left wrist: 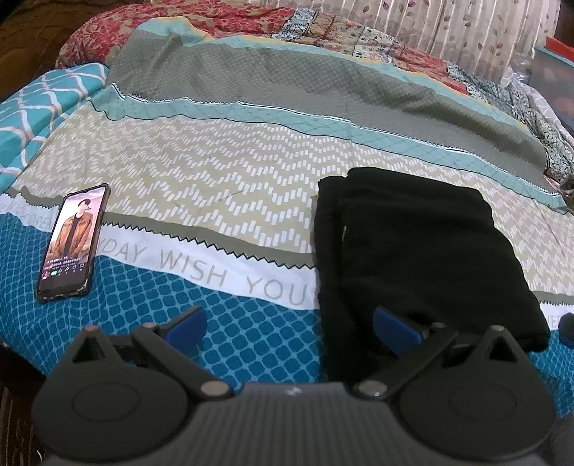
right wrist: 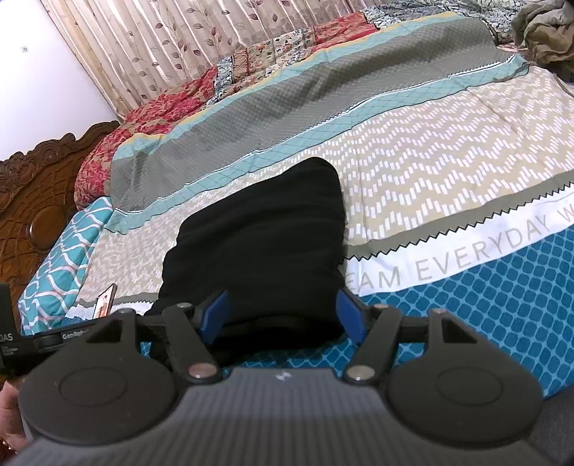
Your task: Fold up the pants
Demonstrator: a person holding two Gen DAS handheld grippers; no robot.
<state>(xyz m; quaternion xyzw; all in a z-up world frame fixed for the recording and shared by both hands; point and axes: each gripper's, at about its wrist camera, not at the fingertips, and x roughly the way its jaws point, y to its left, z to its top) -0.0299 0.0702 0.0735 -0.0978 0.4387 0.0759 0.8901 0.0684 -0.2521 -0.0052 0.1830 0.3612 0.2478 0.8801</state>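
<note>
Filling the bottom of each wrist view, both tongs stand released, their blue pads spread wide and grasping nothing. In the left wrist view the left tongs [left wrist: 288, 328] hover over the blue patterned band of the bedspread [left wrist: 215, 172], with the right pad in front of the near left edge of the pants [left wrist: 423, 258]. In the right wrist view the right tongs [right wrist: 283, 315] straddle the near end of the same black pants [right wrist: 258, 243], the bundle lying between the pads; whether either pad touches the cloth cannot be told. The pants lie folded into a compact stack at lower right of the left view, on the bed. A phone [left wrist: 73, 240] with a lit screen lies face up at the left edge of that view, well apart from the pants, with open bedspread between them. Farther back a red floral quilt [left wrist: 150, 32] is bunched along the top, and curtains [right wrist: 143, 46] hang behind. A carved wooden headboard [right wrist: 39, 200] stands at the left of the right view.
</note>
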